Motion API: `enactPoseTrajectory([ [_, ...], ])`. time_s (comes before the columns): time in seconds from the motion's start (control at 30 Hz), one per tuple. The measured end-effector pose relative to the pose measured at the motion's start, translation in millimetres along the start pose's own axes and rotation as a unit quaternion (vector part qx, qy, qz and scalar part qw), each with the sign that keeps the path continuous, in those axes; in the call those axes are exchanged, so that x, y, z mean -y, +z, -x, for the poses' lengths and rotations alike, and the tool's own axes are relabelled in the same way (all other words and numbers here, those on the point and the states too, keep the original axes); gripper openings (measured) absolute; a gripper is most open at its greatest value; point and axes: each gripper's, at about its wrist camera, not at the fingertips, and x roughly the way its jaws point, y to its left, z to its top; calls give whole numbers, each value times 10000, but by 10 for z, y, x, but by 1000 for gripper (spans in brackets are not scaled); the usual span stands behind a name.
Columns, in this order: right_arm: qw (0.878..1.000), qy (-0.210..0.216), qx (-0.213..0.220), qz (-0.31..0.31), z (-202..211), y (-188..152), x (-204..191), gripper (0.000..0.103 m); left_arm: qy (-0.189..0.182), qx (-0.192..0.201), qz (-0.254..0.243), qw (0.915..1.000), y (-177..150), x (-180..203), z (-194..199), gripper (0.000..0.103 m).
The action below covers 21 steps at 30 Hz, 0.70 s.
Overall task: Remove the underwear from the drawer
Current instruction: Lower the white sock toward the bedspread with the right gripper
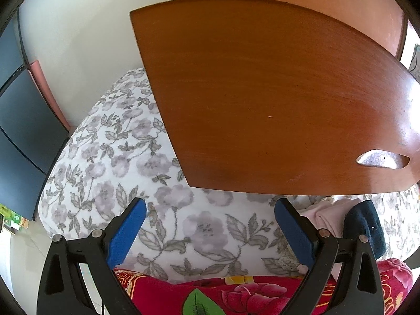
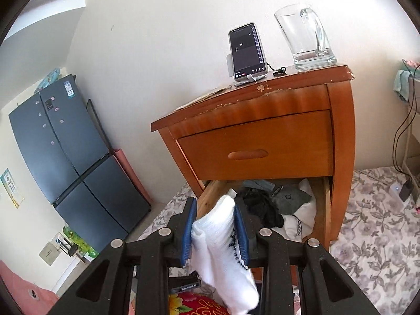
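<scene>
Underwear, a white folded garment with a black printed band, is clamped between the blue pads of the right tool and hangs down below them, clear of the drawer. The lower drawer of the wooden nightstand stands pulled out on the far side of the tool; inside it lie a black garment, a grey garment and a white one with a printed waistband. The upper drawer is closed. On the nightstand top stand a phone on a stand at the left and a clear glass pitcher at the right. A dark refrigerator stands far left.

The left tool has its fingers wide apart with nothing between them, above a floral bedsheet. The wooden drawer front fills the far side of that view. A pink garment and a dark navy one lie to the right of the tool.
</scene>
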Motion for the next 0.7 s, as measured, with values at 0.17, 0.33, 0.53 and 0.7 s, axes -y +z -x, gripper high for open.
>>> enactPoseTrajectory([
  [0.17, 9997, -67, -213, 18, -20, -174, 12, 30, 47, 14, -30, 10000, -5, 15, 2, 98],
  [0.33, 9980, -67, -596, -202, -177, -388, 99, 30, 71, 24, -55, 10000, -5, 25, 3, 98],
  [0.53, 9935, -205, -1052, -374, -385, -599, 205, 30, 69, 19, -55, 10000, -5, 26, -5, 98],
  [0.7, 9895, -299, -1323, -500, -522, -713, 283, 30, 56, 9, -54, 10000, -7, 35, -10, 98],
])
